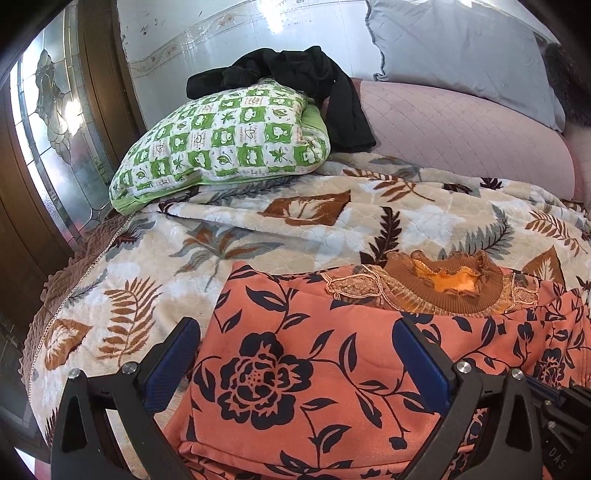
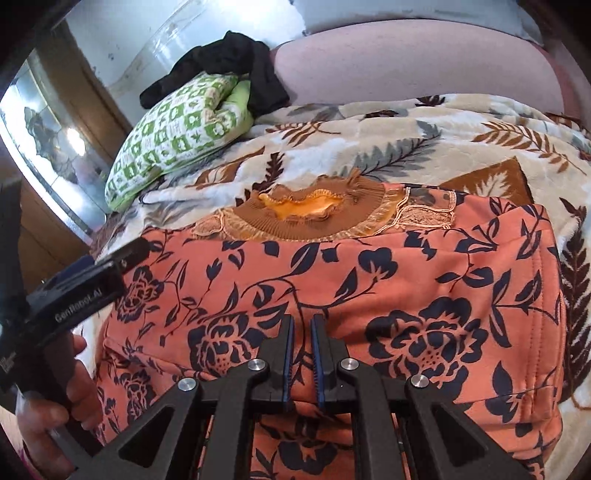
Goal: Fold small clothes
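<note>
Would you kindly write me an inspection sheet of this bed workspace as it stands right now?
Surface: leaf-print blanket spread over the bed, rumpled near the far edge.
Job's things: orange flowered top lying partly folded on the blanket, brown ruffled collar facing away.
Clutter: green checked pillow with a black garment draped over it; grey pillow at the back.
Grippers: left gripper open over the top's near part; right gripper shut, with no cloth seen between its fingers.
Cables: nothing seen.
Surroundings: pink cushion, pale wall, wooden door with patterned glass.
</note>
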`<state>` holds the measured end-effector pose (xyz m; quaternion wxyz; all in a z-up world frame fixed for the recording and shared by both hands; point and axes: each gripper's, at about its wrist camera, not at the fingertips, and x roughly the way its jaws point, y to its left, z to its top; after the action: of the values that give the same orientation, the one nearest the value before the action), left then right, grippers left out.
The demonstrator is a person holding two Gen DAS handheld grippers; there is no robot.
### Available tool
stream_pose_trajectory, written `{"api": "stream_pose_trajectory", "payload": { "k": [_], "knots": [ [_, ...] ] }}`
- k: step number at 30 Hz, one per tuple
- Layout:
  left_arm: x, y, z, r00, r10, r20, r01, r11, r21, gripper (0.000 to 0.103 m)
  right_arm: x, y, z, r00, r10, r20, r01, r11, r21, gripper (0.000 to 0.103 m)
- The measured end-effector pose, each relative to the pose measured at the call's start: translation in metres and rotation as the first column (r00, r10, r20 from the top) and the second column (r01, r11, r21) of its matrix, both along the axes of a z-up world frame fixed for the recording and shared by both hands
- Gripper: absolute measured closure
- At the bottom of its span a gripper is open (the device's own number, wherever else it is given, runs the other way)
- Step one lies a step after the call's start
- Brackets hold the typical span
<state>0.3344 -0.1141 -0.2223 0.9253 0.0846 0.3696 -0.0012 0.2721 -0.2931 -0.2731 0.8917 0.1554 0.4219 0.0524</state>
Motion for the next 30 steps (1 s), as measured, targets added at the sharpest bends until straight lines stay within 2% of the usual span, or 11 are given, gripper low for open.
{"api": "stream_pose_trajectory", "payload": {
  "k": [3,6,15,21,26,28,30],
  "knots": [
    [0.0,0.0,0.0,1.0,0.001,0.001,-0.001,1.0,0.0,0.0,0.003,0.003,-0.009,0.999,0.006,-0.042,-0.007,1.0,-0.017,0.091],
    [0.0,0.001,0.0,1.0,0.001,0.002,-0.001,1.0,0.0,0.0,0.004,0.002,-0.01,0.999,0.005,-0.045,-0.006,1.0,-0.012,0.091],
    [0.001,0.002,0.0,1.0,0.004,0.003,-0.004,1.0,0.001,0.0,-0.005,0.006,0.005,0.999,0.019,0.047,-0.018,1.0,-0.023,0.091],
    [0.0,0.004,0.001,1.0,0.006,0.006,-0.006,1.0,0.006,0.0,0.004,0.011,-0.009,0.999,0.022,-0.035,-0.023,0.999,-0.047,0.091],
    [-0.007,0.016,0.004,1.0,0.006,-0.024,-0.006,1.0,0.002,0.0,0.007,0.017,-0.014,0.998,0.045,-0.032,-0.048,0.995,-0.093,0.091],
    [-0.014,0.029,0.005,0.998,0.001,-0.06,-0.003,1.0,-0.025,0.0,0.003,0.012,-0.01,0.998,0.049,-0.043,-0.051,0.998,-0.049,0.091],
    [-0.03,0.052,0.005,0.996,0.003,-0.092,-0.006,0.999,-0.035,0.0,-0.012,-0.001,0.0,0.999,0.045,-0.02,-0.043,0.996,0.079,0.091]
  ]
}}
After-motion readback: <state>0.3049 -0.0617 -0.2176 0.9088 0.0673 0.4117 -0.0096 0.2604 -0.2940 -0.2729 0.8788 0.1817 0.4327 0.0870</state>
